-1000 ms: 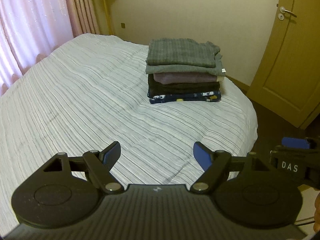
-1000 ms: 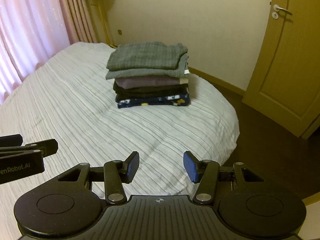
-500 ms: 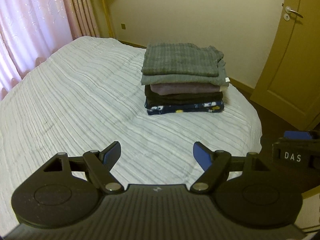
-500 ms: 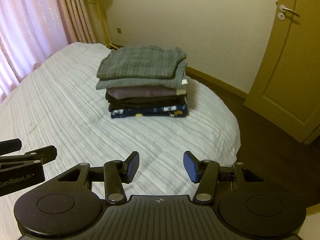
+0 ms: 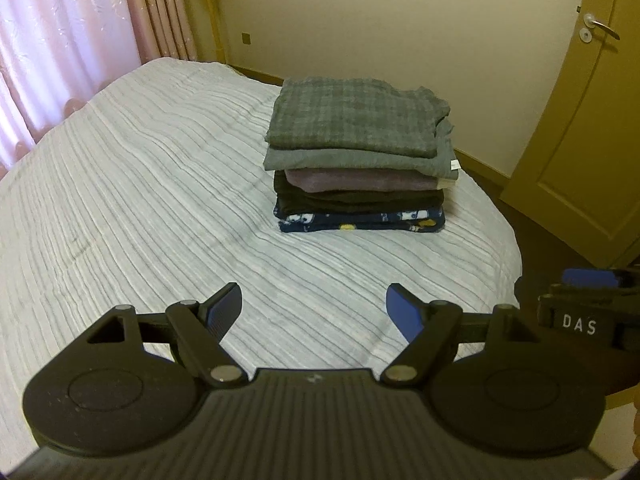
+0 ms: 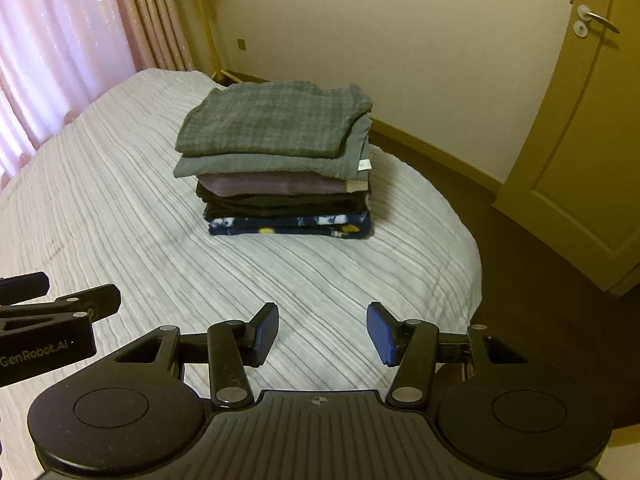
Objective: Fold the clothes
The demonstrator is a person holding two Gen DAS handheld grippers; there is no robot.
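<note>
Both grippers, left gripper (image 5: 314, 308) & right gripper (image 6: 322, 334), are hovering w/ fingers spread, empty, over the near bed (image 5: 140, 200); folded stack (image 5: 360, 160) is sitting far right.

The bedspread (image 5: 168, 184) is showing white with grey stripes — the stack's top garment (image 5: 356, 116) is showing grey check, the bottom one (image 5: 360, 222) navy with white-and-yellow print.

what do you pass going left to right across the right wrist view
Pink curtain → white striped bedspread → stack of folded clothes topped by a grey checked garment → yellow-brown wooden door.
</note>
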